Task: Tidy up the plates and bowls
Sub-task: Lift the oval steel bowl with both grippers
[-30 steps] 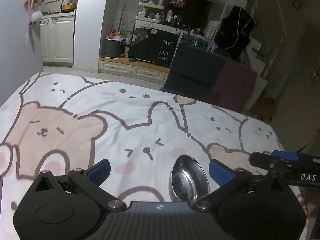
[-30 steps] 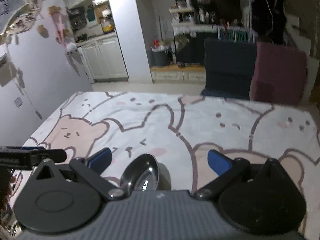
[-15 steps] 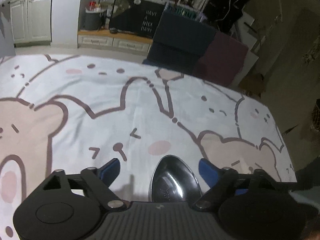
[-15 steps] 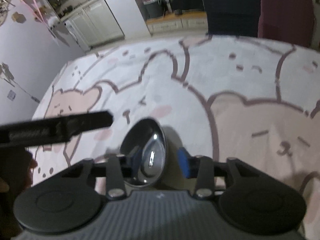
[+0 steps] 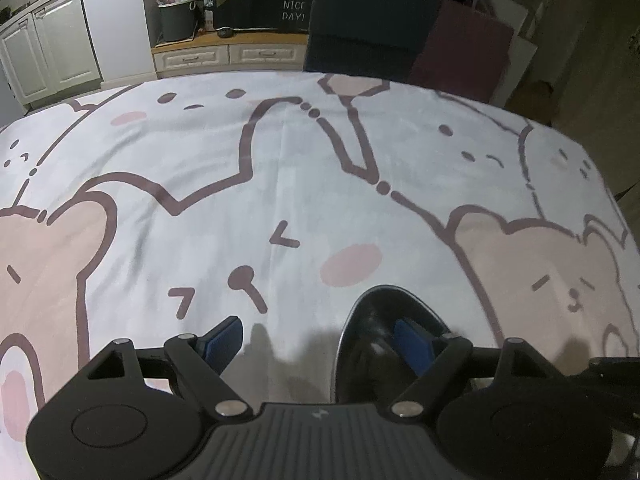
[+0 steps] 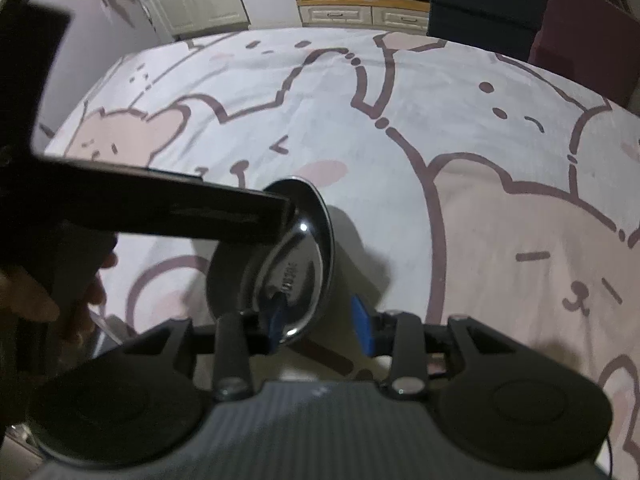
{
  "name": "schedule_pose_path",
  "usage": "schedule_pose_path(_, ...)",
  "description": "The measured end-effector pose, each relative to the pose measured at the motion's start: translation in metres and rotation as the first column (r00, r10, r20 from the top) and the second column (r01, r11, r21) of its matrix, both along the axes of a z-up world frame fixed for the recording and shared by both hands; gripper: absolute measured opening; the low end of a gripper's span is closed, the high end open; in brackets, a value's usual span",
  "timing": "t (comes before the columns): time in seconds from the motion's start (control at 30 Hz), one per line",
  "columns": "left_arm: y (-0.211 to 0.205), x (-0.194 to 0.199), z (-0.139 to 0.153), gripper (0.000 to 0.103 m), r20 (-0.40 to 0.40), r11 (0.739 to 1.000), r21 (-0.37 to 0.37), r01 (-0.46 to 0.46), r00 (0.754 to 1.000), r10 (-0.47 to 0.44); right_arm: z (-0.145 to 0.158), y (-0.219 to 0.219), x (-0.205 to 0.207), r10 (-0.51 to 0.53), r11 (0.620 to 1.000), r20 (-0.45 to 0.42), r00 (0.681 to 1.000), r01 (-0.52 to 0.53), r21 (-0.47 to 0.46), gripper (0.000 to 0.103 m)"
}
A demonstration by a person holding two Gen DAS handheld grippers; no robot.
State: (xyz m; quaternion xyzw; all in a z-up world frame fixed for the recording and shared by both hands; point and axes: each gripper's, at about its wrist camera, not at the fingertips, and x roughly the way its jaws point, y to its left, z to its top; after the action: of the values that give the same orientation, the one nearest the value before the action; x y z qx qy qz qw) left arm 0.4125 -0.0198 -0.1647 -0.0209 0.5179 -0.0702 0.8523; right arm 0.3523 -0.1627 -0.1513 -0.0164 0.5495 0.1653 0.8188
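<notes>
Steel bowl [image 6: 304, 248], 1 in number, stands upright on the bear-print cloth [image 5: 280, 160] near its front edge, directly below both grippers.

Right gripper [image 6: 320, 322]: jaws drawn partway in and straddling the near rim of the bowl, 1 blue pad [image 6: 276, 320] inside the bowl and the other just outside it. Whether the pads actually press on the wall cannot be told.

Left gripper [image 5: 318, 342]: jaws spread wide. Its right-hand pad [image 5: 412, 344] sits inside the bowl [image 5: 376, 312], while the other pad hangs over bare cloth, well apart from the rim. In the right wrist view, 1 finger of this gripper shows as a dark bar [image 6: 180, 208] crossing from the left, its tip at the bowl's far rim; part of the person's hand [image 6: 40, 292] shows below it.

Beyond the cloth's far edge stand 2 chair backs, 1 dark blue [image 5: 368, 28] and 1 maroon [image 5: 460, 48]. Behind them are a black sign [image 5: 296, 0] reading "HAVE A NICE DAY!", a grey bin [image 5: 176, 20] and white cabinets [image 5: 52, 52].
</notes>
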Motion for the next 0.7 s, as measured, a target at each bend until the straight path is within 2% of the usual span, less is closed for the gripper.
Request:
schedule_pose_path(0.2,0.008,0.002,-0.007,0.083,-0.008,0.998,0.050,-0.046,0.999,0.046,-0.009,0.012,-0.007,0.069,0.995,-0.001,0.998,-0.069,-0.074,0.048)
schedule_pose_path(0.33,0.019,0.002,-0.007,0.084,-0.017,0.996,0.047,-0.074,0.997,0.075,-0.011,0.013,-0.009,0.081,0.993,-0.005,0.997,-0.081,-0.091,0.048)
schedule_pose_path(0.53,0.032,-0.003,-0.003,0.085,-0.028,0.997,0.040,-0.062,0.998,0.063,-0.008,0.008,-0.009,0.106,0.987,0.008,0.994,-0.105,-0.122,0.051)
schedule_pose_path(0.7,0.044,-0.014,0.001,0.084,-0.033,0.998,0.041,-0.044,0.998,0.045,-0.003,-0.003,-0.002,0.077,0.987,0.045,0.996,-0.070,-0.144,0.054)
